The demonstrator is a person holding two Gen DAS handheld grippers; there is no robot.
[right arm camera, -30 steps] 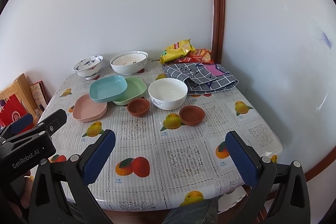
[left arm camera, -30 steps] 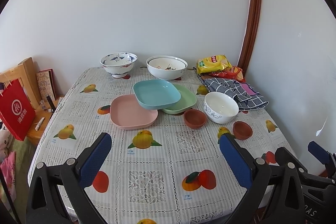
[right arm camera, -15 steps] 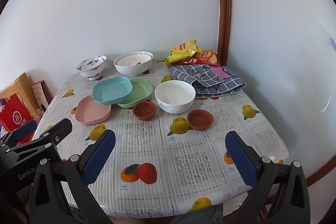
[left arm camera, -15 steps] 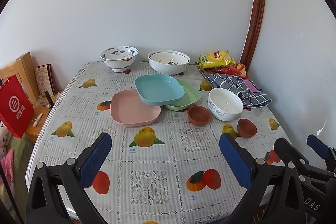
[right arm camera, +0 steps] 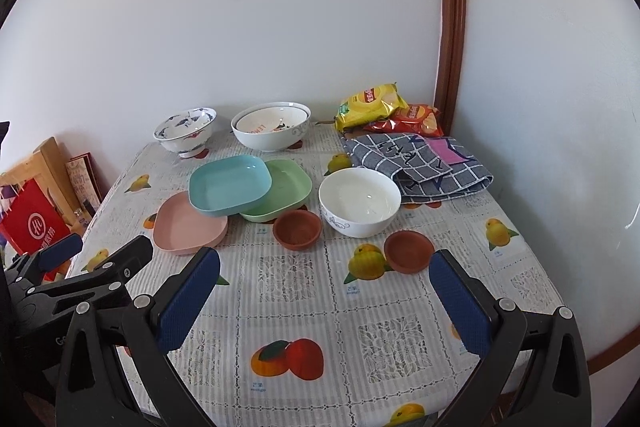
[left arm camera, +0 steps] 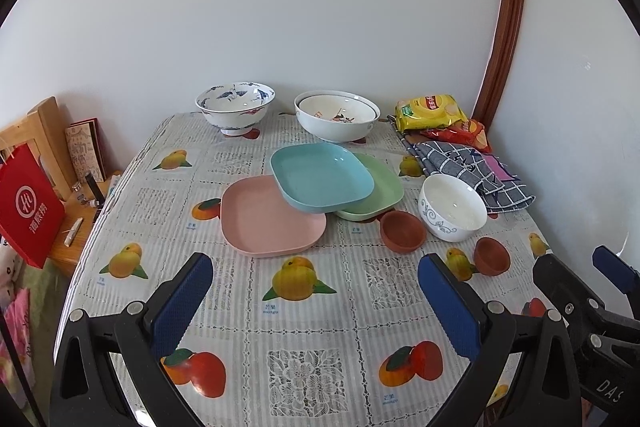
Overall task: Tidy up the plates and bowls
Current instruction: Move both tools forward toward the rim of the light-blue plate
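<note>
A blue plate (left arm camera: 322, 179) (right arm camera: 230, 183) rests tilted across a pink plate (left arm camera: 268, 217) (right arm camera: 184, 227) and a green plate (left arm camera: 378, 193) (right arm camera: 286, 193). To their right stand a white bowl (left arm camera: 452, 207) (right arm camera: 359, 201) and two small brown bowls (left arm camera: 402, 230) (left arm camera: 491, 255) (right arm camera: 298, 229) (right arm camera: 409, 251). At the back are a blue-patterned bowl (left arm camera: 236, 107) (right arm camera: 186, 129) and a large white bowl with a smaller one inside (left arm camera: 338, 119) (right arm camera: 272, 127). My left gripper (left arm camera: 316, 307) and right gripper (right arm camera: 324, 303) are open and empty above the table's near part.
The table has a fruit-print cloth (left arm camera: 304, 307). Snack bags (left arm camera: 432, 113) (right arm camera: 372, 103) and a checked cloth (left arm camera: 472, 171) (right arm camera: 420, 161) lie at the back right. A red bag (left arm camera: 28, 203) and a wooden chair (left arm camera: 36, 131) stand left of the table. Walls close the back and right.
Both grippers have moved a little forward over the table, so the dishes look slightly closer. Nothing on the table has moved.
</note>
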